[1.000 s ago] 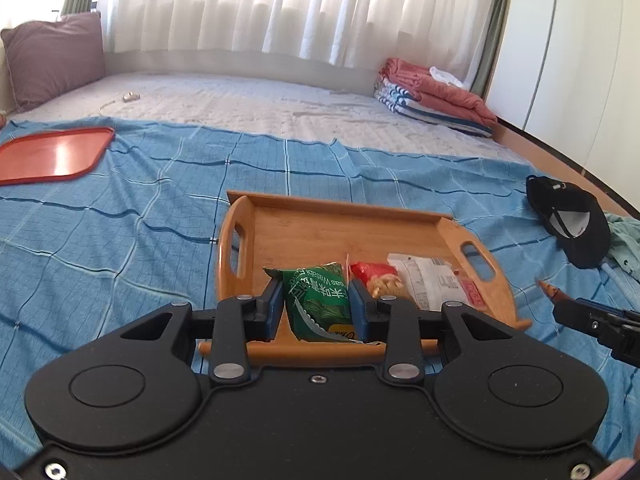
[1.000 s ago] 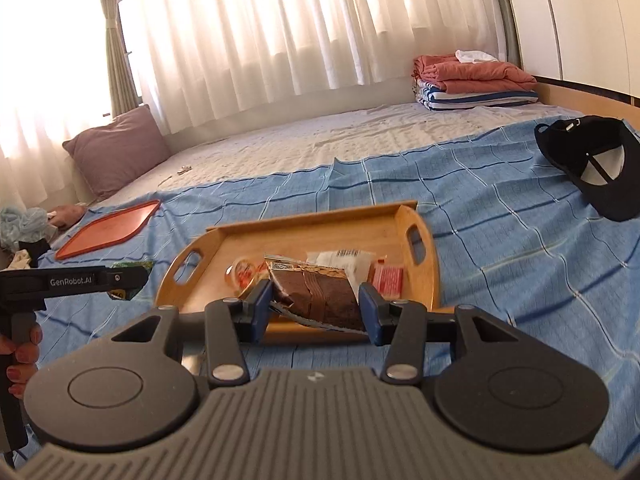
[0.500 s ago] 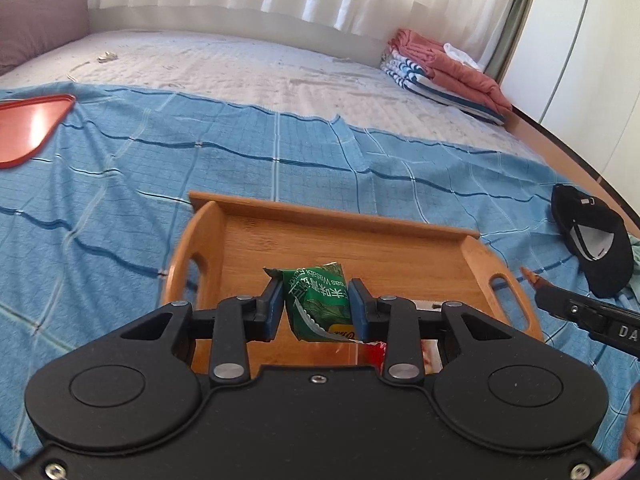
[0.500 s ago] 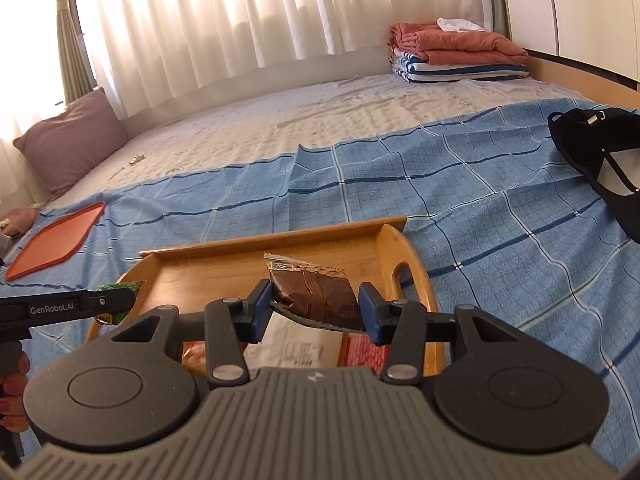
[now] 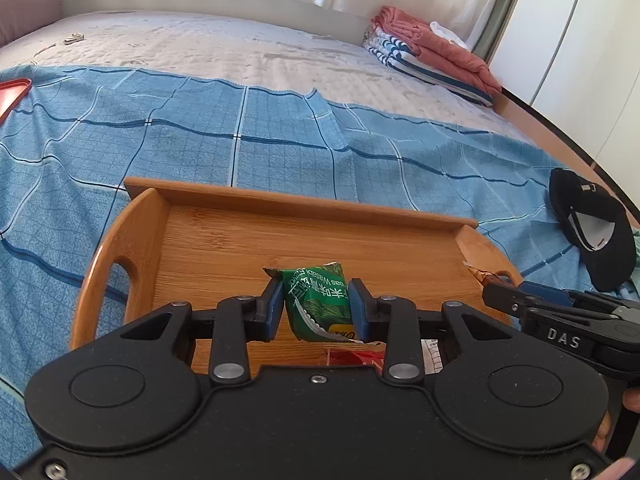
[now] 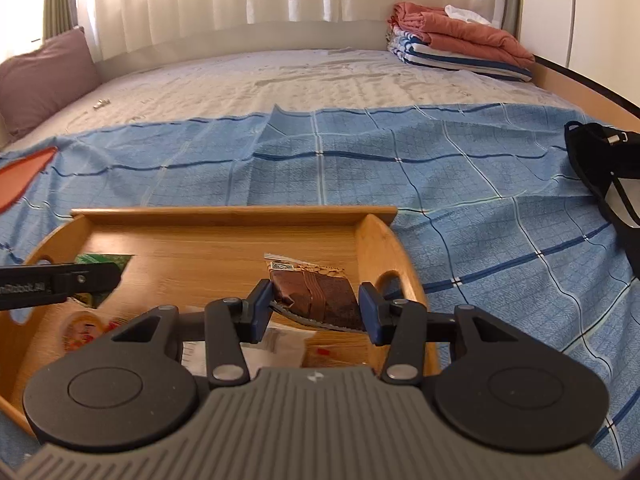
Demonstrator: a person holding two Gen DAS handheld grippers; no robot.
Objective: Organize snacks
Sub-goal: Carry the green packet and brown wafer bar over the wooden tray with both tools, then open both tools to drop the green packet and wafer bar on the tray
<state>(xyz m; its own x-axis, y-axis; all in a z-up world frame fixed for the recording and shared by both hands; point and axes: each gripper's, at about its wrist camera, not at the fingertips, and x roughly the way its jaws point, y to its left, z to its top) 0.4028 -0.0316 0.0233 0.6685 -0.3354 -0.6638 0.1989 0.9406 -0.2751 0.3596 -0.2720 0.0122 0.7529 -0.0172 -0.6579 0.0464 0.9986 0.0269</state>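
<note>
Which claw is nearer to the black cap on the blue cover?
Right. The right claw is at the tray's end beside the black cap; the left claw works farther away.

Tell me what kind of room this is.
Most likely a bedroom: a wide bed under curtained windows, with a purple pillow, folded blankets stacked at its far corner, and a blue checked bedspread on which the wooden tray sits.

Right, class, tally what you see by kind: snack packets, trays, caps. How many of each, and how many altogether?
Packets: 5 (green, brown, white, red, peach)
Trays: 2 (wooden, orange)
Caps: 1
Total: 8
</note>
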